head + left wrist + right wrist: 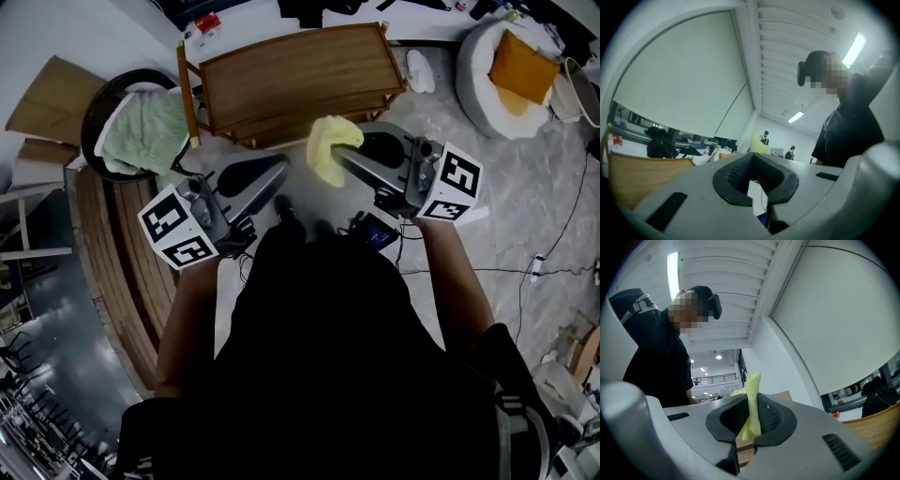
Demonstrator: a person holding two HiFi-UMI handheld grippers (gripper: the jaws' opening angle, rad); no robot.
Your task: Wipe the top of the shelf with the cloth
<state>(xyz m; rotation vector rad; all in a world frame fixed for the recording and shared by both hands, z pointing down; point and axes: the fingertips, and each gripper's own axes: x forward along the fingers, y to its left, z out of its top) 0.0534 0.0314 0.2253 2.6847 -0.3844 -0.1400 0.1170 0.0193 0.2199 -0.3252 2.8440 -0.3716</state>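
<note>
- Right gripper view: right gripper [749,422] jaws pinch the yellow cloth [751,394] – a strip of it stands up out of the dark pads [772,417].
- Left gripper view: left gripper [757,177] jaws pressed together, nothing between them.
- Head view: both grippers held side by side at the near side of the wooden shelf [300,73]; the cloth [330,150] hangs bunched off the right jaws, in the air by the shelf's near edge – its top is bare.
- Left of the shelf: green towel [142,129] in a dark round basket [111,92].
- Top right: orange cushion [521,62] on a white round seat [480,58].
</note>
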